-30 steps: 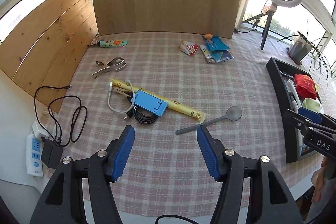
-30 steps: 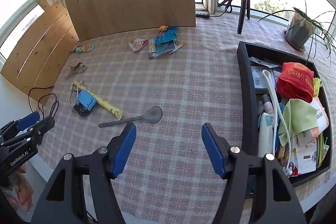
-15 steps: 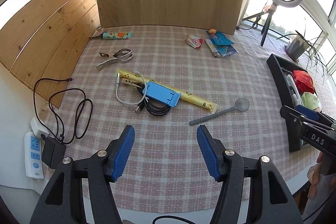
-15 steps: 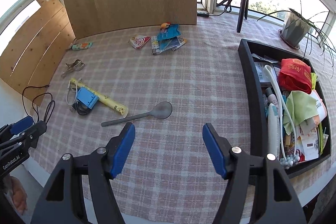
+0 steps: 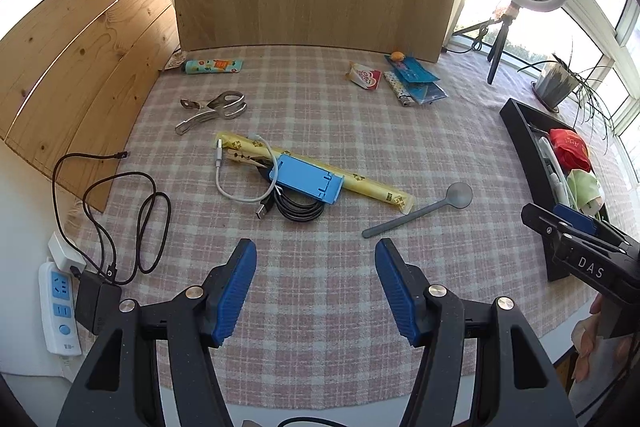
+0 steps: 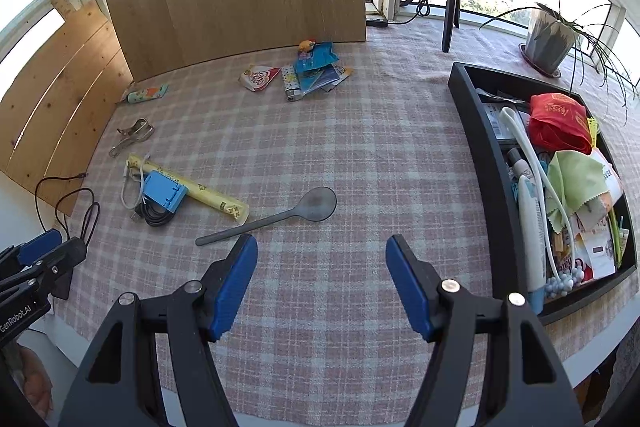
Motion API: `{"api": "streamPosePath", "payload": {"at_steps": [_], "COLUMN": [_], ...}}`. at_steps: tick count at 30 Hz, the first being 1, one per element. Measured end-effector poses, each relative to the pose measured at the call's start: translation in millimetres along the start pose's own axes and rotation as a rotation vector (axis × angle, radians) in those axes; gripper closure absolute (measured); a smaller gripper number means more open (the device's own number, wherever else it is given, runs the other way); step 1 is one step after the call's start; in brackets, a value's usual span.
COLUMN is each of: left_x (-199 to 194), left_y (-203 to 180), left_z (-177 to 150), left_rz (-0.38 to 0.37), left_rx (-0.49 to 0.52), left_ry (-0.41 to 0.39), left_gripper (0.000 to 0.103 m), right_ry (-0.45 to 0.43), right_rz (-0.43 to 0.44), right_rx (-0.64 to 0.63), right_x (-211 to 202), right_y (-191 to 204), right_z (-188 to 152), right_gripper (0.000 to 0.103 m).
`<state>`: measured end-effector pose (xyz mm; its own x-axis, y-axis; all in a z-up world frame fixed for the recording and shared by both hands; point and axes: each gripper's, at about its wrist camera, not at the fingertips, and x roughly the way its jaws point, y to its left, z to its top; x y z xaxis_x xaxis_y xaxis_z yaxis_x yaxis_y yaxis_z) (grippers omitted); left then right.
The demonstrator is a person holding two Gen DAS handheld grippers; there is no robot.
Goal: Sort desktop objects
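Only the left wrist view takes in the white power strip [image 5: 59, 301] and black cable [image 5: 132, 211] at eight o'clock. The left gripper [image 5: 316, 255] hangs over the checked cloth [image 5: 320, 115] with its blue pads spread wide and nothing between them. At one o'clock from it lies the grey spoon [image 5: 420, 213], matte and slim, handle end nearest the gripper, bowl pointing toward two o'clock. At eleven o'clock a blue stand [image 5: 308, 183] rests across a yellow packet [image 5: 320, 171] and coiled cables.

From the right wrist view, the black tray [image 6: 486, 163] at three o'clock shows its full clutter: red pouch [image 6: 560, 123], green cloth [image 6: 576, 179], white tube. The right gripper [image 6: 322, 253] is likewise spread and empty. The spoon [image 6: 280, 214] lies just ahead at twelve o'clock, its long axis running from eight to two o'clock, its handle tip near the left pad.
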<state>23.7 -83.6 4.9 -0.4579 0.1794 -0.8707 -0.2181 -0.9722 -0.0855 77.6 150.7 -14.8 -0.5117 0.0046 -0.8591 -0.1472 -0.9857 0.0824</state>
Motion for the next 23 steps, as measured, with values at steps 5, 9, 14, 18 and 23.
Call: {"api": "streamPosePath", "payload": {"at_steps": [5,9,14,18,23], "left_x": [2,5,13,11,12], "left_y": [5,7,8,8,2], "left_z": [1,0,0,1,2], "left_rz": [0.001,0.001,0.012,0.001,0.019], "left_rx": [-0.015,-0.029,-0.039,-0.054,-0.030], "left_ry": [-0.023,-0.020,0.012,-0.005,-0.025], "left_gripper": [0.044,0.044,0.044,0.044,0.044], "right_ry": [0.010,0.022,0.034,0.027,0.029], "right_rz": [0.000,-0.005,-0.003,-0.004,-0.006], "right_rx": [0.002,0.001,0.004,0.000,0.001], "right_x": [5,11,16,15,19], "right_y": [1,2,0,1,-1], "right_z": [2,2,1,3,3], "right_gripper": [0.037,0.037,0.037,0.037,0.037]}}
